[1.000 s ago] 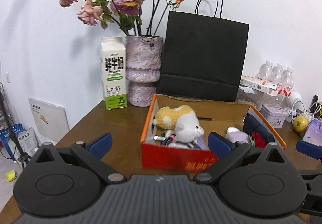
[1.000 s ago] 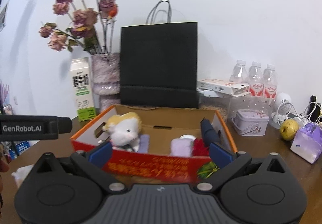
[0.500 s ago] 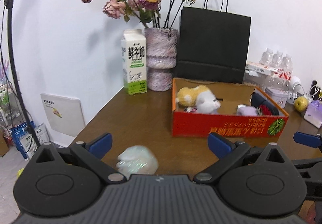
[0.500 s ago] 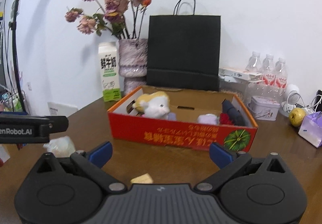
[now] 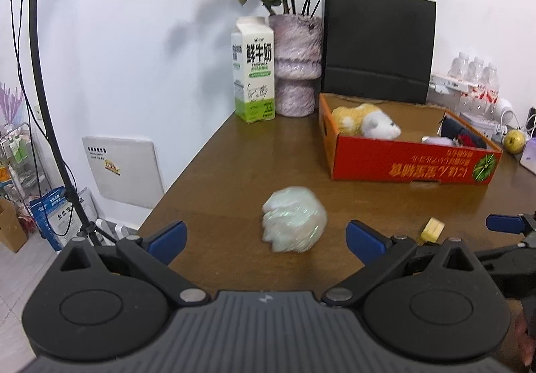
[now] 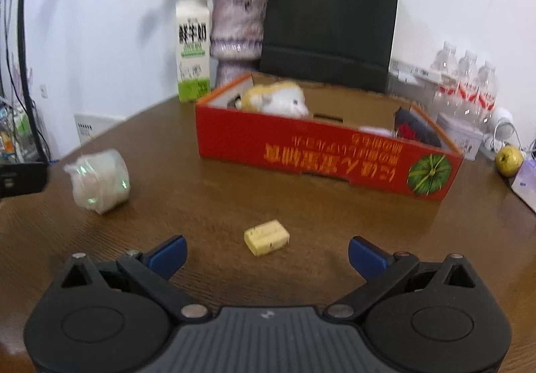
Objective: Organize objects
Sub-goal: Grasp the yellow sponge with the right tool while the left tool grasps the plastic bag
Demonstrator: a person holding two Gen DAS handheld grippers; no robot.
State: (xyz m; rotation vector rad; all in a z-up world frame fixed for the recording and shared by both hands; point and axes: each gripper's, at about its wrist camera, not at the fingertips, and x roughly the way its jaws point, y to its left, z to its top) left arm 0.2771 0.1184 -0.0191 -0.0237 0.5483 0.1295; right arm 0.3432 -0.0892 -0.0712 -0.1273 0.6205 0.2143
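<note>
Nearest in the left wrist view, the left claw [image 5: 266,235] is spread wide with nothing between its blue-tipped fingers [image 5: 167,234]. Just beyond it on the brown wooden surface [image 5: 227,172] lies a crumpled pale plastic-wrapped bundle [image 5: 294,219], with bare wood all around it. To the right a small yellow block [image 5: 432,228] sits near the tip of the right claw.

From the right wrist view, the right claw [image 6: 267,252] is likewise wide open and empty, and the yellow block [image 6: 266,237] lies just ahead between its fingers, not touching either.

Farther back stands a red cardboard box [image 5: 412,165], open-topped, holding a yellow-and-white plush toy [image 5: 365,121] at its left end and dark and red items at its right end, too small to name. The bundle and block both lie well apart from the box.

Behind the box, a milk carton [image 5: 254,71] stands just beside a mottled purple vase [image 5: 296,64] of dried roses, then a black paper bag [image 5: 378,44] against the wall. At far right are water bottles [image 6: 465,84] and a yellow-green apple [image 6: 508,156].
</note>
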